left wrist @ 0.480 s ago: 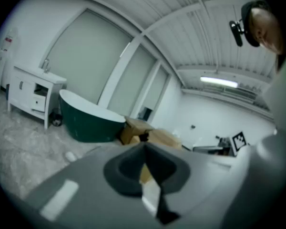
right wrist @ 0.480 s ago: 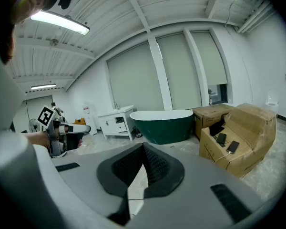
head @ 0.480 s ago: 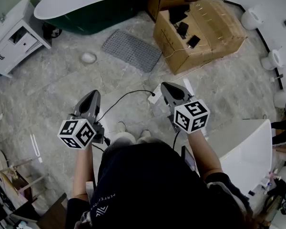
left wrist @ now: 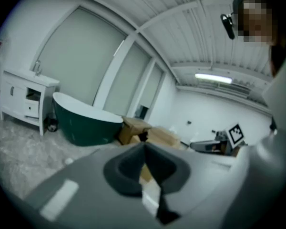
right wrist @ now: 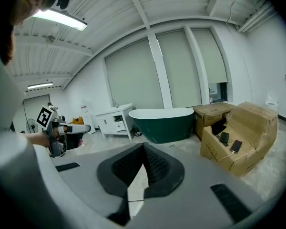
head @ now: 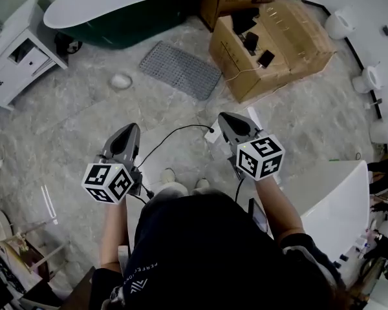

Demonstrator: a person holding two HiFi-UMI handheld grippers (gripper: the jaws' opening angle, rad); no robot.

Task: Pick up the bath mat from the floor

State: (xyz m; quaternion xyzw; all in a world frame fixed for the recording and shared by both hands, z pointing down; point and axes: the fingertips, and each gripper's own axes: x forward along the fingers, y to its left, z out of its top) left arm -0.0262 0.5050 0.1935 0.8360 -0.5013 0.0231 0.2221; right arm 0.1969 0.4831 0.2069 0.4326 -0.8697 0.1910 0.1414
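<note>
The bath mat (head: 179, 68) is a grey, nubbed rectangle lying flat on the marble floor, between the tub and the cardboard boxes. Both grippers hang at waist height in front of the person, well short of the mat. My left gripper (head: 130, 129) points forward with its jaws shut and nothing between them; in the left gripper view its tips (left wrist: 144, 147) meet. My right gripper (head: 225, 117) is level with it, a little to the right, also shut and empty, with its tips (right wrist: 143, 145) closed together.
A dark green bathtub (head: 116, 11) stands at the back and a white cabinet (head: 19, 50) at the far left. Cardboard boxes (head: 278, 37) sit right of the mat. On the floor lie a small white object (head: 121, 81) and a black cable (head: 174, 134). A white counter (head: 330, 199) is at right.
The head view has shifted slightly. Both grippers stay shut and in nearly the same place.
</note>
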